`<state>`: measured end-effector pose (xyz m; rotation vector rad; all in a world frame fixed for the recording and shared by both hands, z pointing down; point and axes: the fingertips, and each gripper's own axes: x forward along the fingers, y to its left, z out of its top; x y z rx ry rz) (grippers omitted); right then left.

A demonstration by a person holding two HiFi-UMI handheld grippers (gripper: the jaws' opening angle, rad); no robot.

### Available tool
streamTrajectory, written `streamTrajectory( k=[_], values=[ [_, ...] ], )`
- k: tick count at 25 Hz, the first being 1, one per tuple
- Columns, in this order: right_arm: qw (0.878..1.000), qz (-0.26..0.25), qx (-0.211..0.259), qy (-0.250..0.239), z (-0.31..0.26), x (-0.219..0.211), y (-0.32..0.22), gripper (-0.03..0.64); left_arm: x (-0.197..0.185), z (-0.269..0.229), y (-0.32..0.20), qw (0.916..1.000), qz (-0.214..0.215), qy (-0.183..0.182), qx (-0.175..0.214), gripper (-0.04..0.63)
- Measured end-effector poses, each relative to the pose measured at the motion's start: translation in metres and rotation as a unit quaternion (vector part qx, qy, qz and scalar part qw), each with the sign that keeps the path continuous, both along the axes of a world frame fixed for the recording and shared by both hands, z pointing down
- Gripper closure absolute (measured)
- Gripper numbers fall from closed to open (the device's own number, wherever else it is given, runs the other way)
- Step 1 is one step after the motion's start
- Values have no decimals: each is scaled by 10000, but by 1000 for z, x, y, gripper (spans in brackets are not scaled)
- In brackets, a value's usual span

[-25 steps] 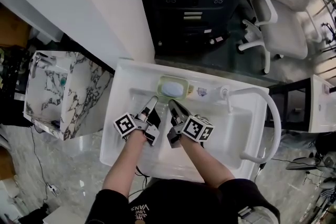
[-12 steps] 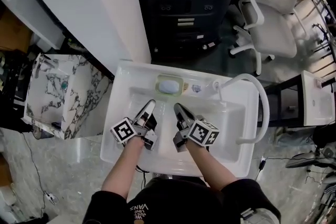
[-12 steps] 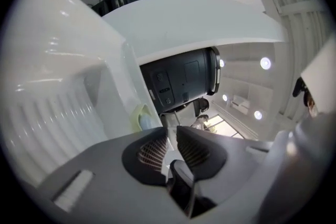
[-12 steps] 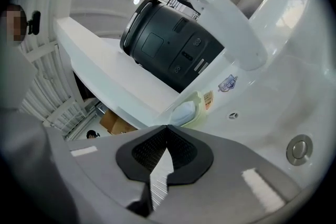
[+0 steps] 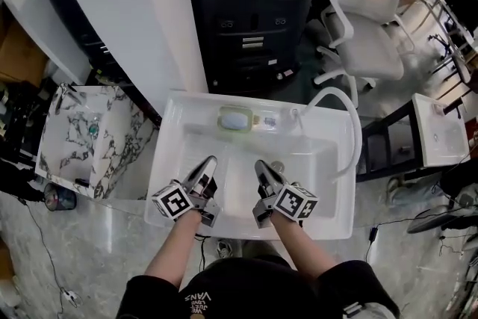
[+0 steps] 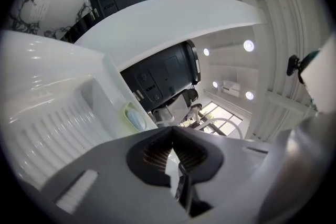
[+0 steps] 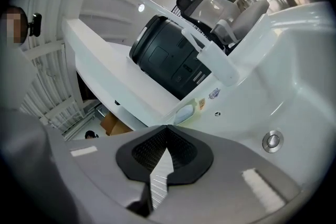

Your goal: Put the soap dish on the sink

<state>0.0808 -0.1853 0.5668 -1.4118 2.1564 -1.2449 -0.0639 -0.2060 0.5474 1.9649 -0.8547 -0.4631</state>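
Head view: soap dish (image 5: 234,119) sits on the sink (image 5: 328,183) ledge. My left gripper (image 5: 209,160) and right gripper (image 5: 260,164) have fingers clenched, empty.

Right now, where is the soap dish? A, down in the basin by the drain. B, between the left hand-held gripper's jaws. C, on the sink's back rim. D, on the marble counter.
C: in the head view the soap dish lies on the back rim of the sink, left of the faucet.

Pale green soap dish (image 5: 221,120) with light blue soap (image 5: 234,118), white sink (image 5: 328,224), black-veined white marble counter (image 5: 71,134)
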Motion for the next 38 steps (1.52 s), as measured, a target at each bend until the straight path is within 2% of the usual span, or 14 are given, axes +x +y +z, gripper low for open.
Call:
streamTrajectory(
  k=[8,15,26,38],
  values=[
    [9994,-5,237,235,-18,1,49,614,-1,-13,48,9991,248,-225,255,543],
    [9984,52,317,463,-24,4,87,615,-7,-13,87,9947,434,-836,407,541],
    [9983,71,333,474,-30,-9,144,615,-20,-9,158,9906,655,-1105,464,541],
    [9967,-11,130,799,-14,-15,204,615,-39,9,227,9855,852,-1427,328,541]
  ],
)
